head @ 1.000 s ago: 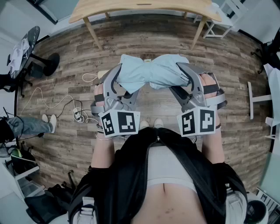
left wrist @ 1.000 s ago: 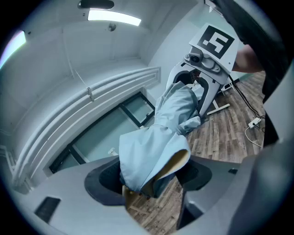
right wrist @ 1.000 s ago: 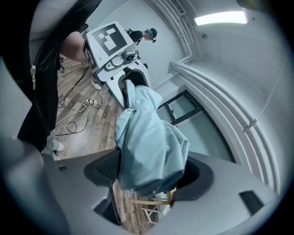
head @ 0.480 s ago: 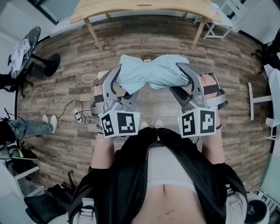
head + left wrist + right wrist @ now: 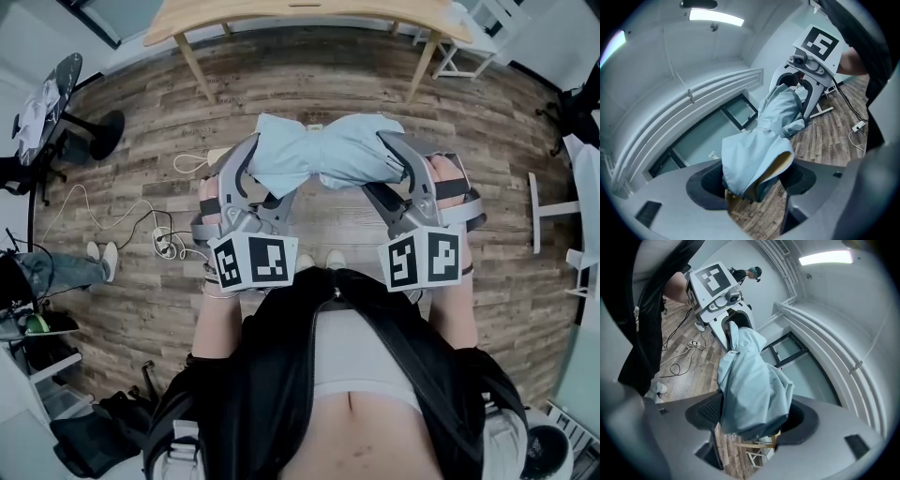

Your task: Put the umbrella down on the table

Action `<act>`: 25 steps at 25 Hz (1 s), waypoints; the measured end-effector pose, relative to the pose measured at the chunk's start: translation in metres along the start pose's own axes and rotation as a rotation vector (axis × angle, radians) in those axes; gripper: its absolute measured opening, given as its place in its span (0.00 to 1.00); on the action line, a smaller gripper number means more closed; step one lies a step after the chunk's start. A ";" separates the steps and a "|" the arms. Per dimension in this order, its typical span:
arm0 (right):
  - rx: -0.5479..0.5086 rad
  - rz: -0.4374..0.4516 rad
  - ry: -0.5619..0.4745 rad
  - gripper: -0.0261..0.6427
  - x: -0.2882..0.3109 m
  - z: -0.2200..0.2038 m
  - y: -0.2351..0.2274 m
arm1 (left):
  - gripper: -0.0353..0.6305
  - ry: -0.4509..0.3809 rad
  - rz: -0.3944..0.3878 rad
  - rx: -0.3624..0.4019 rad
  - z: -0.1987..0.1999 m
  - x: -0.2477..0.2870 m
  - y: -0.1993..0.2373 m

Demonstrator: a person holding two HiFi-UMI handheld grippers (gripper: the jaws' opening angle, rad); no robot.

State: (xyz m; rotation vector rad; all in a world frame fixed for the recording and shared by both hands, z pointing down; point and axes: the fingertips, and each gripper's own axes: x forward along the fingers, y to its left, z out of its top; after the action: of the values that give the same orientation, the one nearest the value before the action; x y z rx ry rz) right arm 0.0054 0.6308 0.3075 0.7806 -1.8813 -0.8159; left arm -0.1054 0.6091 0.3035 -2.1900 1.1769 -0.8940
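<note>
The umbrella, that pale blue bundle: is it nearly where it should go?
Done: the folded umbrella is lifted, clear of the wooden floor. In hand: the left gripper and right gripper each clamp one end of it. Left: the table stands ahead across the floor, and the umbrella isn't on it, so carrying it over and setting it down remain.

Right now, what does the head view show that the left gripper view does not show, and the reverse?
Only the head view shows the marker cube on the left gripper and the person's white shoes. Only the left gripper view shows the ceiling light. Both show the light blue umbrella, with the left gripper and the right gripper each shut on one end.
</note>
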 end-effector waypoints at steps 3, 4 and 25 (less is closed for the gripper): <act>0.005 0.005 0.004 0.58 -0.002 -0.008 0.001 | 0.54 -0.002 -0.006 0.001 0.004 0.004 -0.006; 0.005 0.004 0.007 0.58 -0.003 -0.012 0.001 | 0.54 -0.003 -0.008 0.001 0.007 0.006 -0.009; -0.012 0.022 -0.015 0.58 0.016 -0.050 -0.016 | 0.54 0.022 -0.001 -0.001 0.020 0.045 -0.017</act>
State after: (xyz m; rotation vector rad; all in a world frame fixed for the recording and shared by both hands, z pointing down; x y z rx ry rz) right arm 0.0478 0.5977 0.3211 0.7468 -1.8932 -0.8202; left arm -0.0627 0.5816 0.3158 -2.1869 1.1870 -0.9199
